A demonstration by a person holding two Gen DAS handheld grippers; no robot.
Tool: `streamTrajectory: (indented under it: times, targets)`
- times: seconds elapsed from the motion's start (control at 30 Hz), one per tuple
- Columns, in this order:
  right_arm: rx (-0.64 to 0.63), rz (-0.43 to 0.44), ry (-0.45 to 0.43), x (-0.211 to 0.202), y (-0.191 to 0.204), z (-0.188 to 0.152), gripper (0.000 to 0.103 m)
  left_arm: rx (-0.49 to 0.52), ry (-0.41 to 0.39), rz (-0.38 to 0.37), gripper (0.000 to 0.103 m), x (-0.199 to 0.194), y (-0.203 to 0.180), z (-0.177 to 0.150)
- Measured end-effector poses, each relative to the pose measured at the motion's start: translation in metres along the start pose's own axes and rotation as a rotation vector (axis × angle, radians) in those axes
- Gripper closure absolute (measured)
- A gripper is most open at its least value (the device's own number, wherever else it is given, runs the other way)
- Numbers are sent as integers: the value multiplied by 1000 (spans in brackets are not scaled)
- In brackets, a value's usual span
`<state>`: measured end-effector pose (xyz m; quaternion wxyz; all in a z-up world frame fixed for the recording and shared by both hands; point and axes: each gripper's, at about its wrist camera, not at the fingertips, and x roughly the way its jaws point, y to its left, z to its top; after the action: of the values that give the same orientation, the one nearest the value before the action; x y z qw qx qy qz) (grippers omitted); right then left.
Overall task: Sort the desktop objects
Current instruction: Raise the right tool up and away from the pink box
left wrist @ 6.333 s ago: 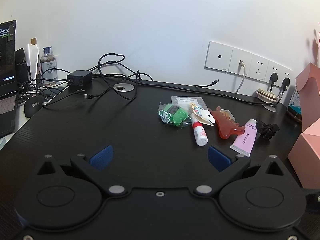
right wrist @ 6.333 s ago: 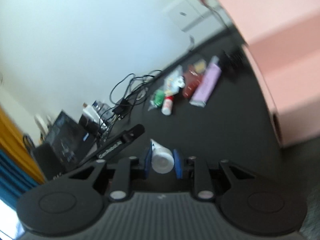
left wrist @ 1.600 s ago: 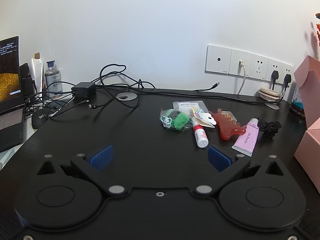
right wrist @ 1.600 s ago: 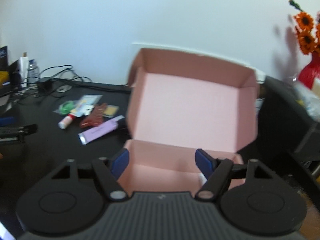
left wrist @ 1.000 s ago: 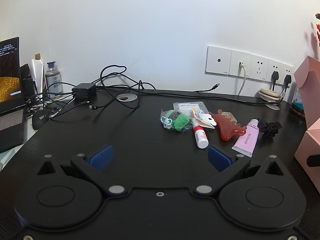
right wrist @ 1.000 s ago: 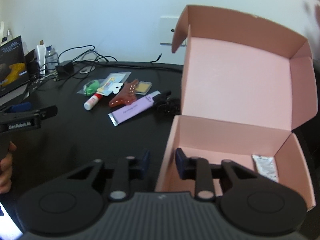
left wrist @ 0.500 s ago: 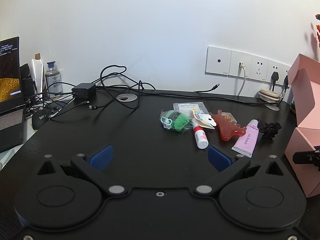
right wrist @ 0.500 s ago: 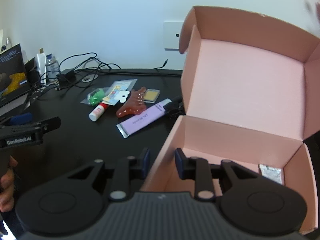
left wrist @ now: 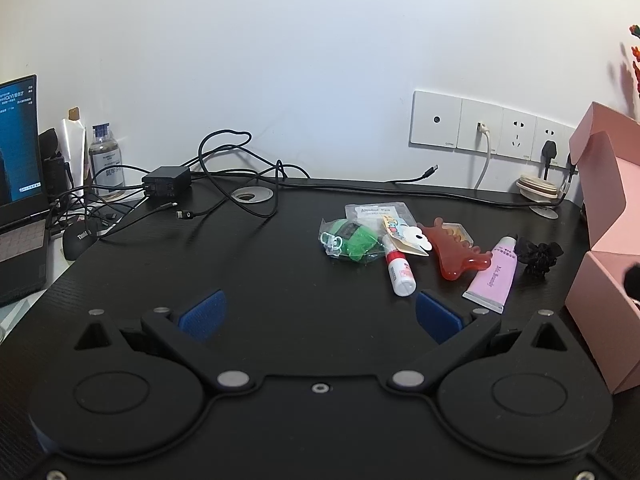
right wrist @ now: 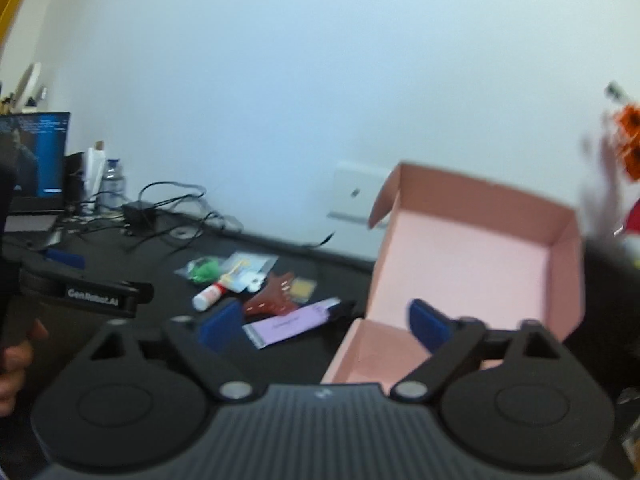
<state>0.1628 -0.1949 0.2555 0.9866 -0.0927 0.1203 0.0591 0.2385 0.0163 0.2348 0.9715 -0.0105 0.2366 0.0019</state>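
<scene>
A cluster of small items lies mid-desk: a green item in a clear bag (left wrist: 352, 240), a white tube with a red band (left wrist: 398, 272), a red comb-shaped scraper (left wrist: 456, 258), a pink tube (left wrist: 494, 276) and a black hair clip (left wrist: 538, 256). An open pink box (left wrist: 604, 280) stands at the right, also in the right wrist view (right wrist: 472, 264). My left gripper (left wrist: 320, 314) is open and empty, well short of the cluster. My right gripper (right wrist: 324, 326) is open and empty, raised before the box's front left corner. The pink tube (right wrist: 292, 322) lies just beyond it.
Tangled black cables and a charger (left wrist: 166, 180) lie at the back left of the black desk (left wrist: 240, 272). A laptop (left wrist: 18, 184), a mouse (left wrist: 78, 236) and a bottle (left wrist: 106, 160) are at the far left. Wall sockets (left wrist: 480, 128) sit behind.
My right gripper has let go of the box's front wall, opened wide and lifted up and back. The box stands further left than a second ago. The left gripper has not moved.
</scene>
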Motion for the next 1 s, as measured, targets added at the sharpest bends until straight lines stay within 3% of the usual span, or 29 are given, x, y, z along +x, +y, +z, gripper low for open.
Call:
streamTrajectory:
  times: [0.27, 0.53, 0.73, 0.9, 1.0]
  targets:
    - [111, -68, -107, -17, 11, -31, 1, 16, -4, 7, 0, -1, -2, -1]
    - [271, -78, -188, -23, -26, -32, 1, 12, -2, 12, 0, -2, -2, -2]
    - [385, -76, -177, -21, -46, -44, 1, 12, 2, 21, 0, -2, -3, -2]
    - [493, -34, -92, -7, -64, -48, 1, 29, 2, 31, 0, -2, -5, -3]
    - [538, -11, -84, -5, -72, -52, 1, 30, 2, 34, 0, -2, -6, -3]
